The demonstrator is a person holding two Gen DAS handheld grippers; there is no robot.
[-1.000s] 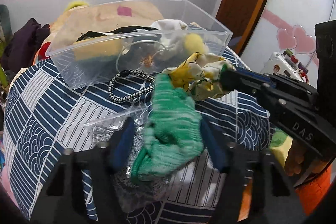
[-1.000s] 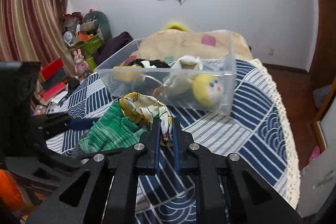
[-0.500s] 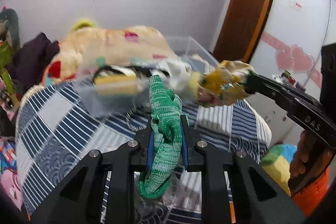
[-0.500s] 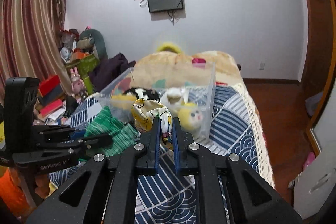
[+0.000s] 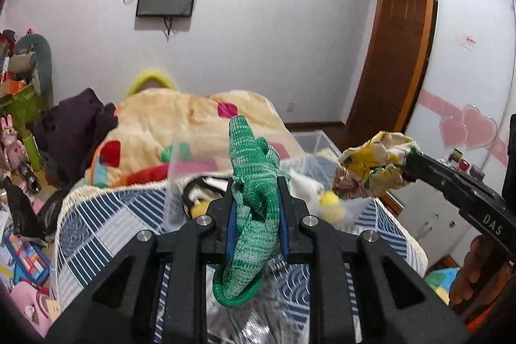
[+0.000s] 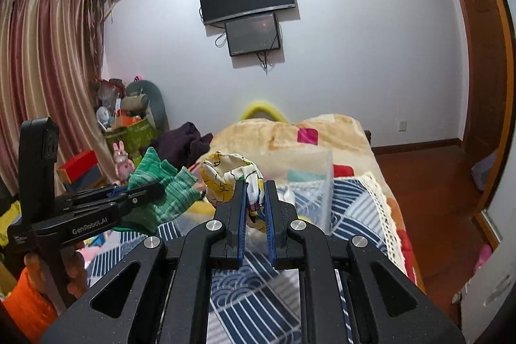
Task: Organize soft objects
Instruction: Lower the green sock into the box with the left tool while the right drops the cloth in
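Green knit glove (image 5: 254, 199) pinched in left gripper (image 5: 254, 182), yellow printed cloth (image 6: 230, 179) clamped in right gripper (image 6: 254, 187) at 3 o'clock, both aloft before clear bin (image 6: 317, 179); loose dangling ends likely snagging bin rim

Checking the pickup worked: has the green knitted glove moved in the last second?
Yes. The green knitted glove has risen off the bedspread, now above the clear bin.

Clear plastic storage bin (image 6: 317, 182): open top, soft items inside. Approach unobstructed from above; peach patterned blanket (image 5: 193, 124) heaped just behind its far wall.
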